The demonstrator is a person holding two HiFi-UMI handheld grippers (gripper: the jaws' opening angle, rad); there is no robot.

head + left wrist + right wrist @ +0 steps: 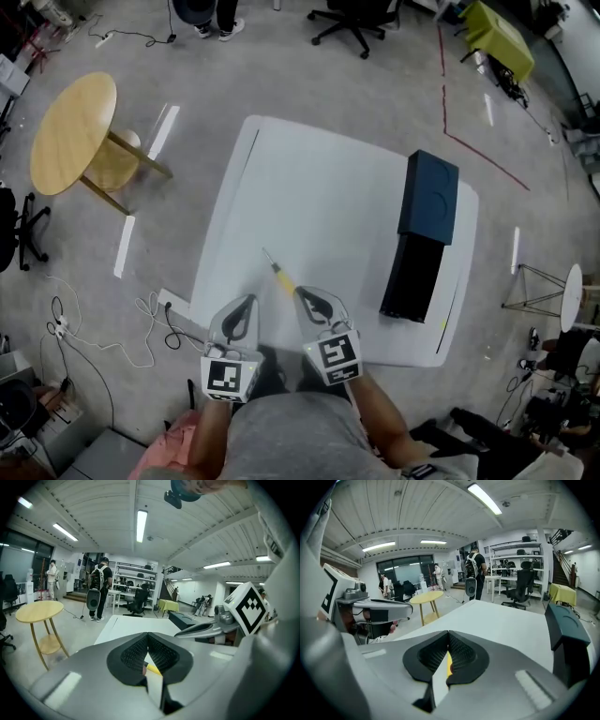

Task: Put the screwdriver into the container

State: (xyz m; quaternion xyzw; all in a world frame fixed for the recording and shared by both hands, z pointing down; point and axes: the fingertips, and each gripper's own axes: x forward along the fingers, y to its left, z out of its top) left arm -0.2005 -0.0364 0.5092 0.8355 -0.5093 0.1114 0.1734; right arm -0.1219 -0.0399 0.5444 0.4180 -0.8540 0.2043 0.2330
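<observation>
Head view: high above the person, facing steeply down. The whole white table (319,187) fits, with the left gripper (246,302) and right gripper (302,294) close under the lens at the lower edge.

Gripper views: each sits low, right behind its own jaws, facing out across the table top into the room.

Shared by all three: table top, dark container (424,234), round wooden side table (73,131). Each gripper view catches the other gripper at its edge.

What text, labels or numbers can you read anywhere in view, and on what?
No readable text anywhere.
Left gripper and right gripper: patterned square markers only, no letters or digits.
Container: no label visible.
Screwdriver: too small to tell.
</observation>
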